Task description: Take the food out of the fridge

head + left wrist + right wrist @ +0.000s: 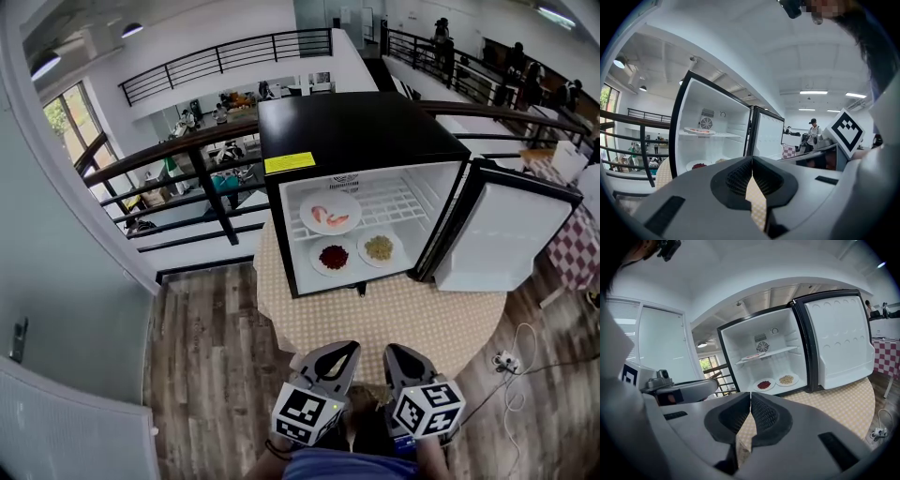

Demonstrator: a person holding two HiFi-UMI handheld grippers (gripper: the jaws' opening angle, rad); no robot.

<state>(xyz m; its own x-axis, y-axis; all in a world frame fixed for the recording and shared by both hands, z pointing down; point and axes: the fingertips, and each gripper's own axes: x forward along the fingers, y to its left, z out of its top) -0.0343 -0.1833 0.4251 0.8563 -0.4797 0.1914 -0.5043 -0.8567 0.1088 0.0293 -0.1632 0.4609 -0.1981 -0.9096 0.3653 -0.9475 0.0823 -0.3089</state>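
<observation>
A small black fridge [352,127] stands on a round table with its door [502,230] swung open to the right. On its wire shelf lies a plate of pink food [330,215]. On the fridge floor sit a plate of dark red food [334,256] and a plate of pale yellow food [380,248]. My left gripper [351,349] and right gripper [391,352] hover side by side near the table's front edge, both shut and empty, well short of the fridge. The same plates show in the right gripper view: the red one [764,385], the yellow one [786,379].
The table carries a cream checked cloth [394,323]. A dark railing [187,159] runs behind the fridge on the left. A checked red table [577,248] stands at the right, and a cable with a power strip [506,361] lies on the wooden floor.
</observation>
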